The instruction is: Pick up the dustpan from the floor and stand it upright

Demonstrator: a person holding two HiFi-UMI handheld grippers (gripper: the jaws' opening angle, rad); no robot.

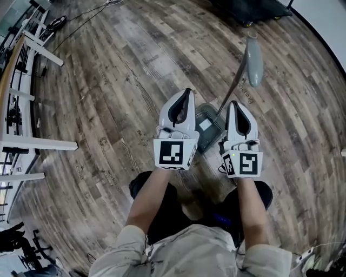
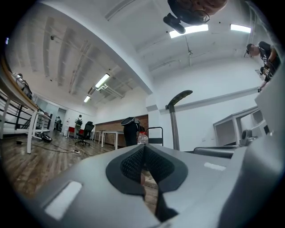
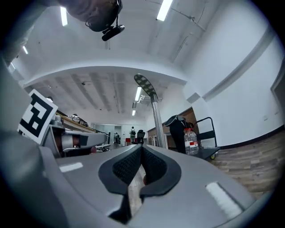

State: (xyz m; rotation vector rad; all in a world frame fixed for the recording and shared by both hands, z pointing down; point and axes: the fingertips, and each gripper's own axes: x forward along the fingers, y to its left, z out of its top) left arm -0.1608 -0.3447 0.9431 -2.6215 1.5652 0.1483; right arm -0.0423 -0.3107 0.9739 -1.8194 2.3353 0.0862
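On wood floor (image 1: pixel 108 81), dustpan (image 1: pixel 208 129) stands handle-up.

I see a floor (image 1: pixel 119 81) of grey-brown wood planks filling the head view. A grey dustpan (image 1: pixel 207 127) stands on it near the middle, pan on the boards, its long handle rising toward the camera. White table frames (image 1: pixel 32 144) stand along the left edge. A thin dark cable (image 1: pixel 81 24) trails across the boards at upper left, and a dark wheeled cart (image 1: pixel 254 11) sits at the top.
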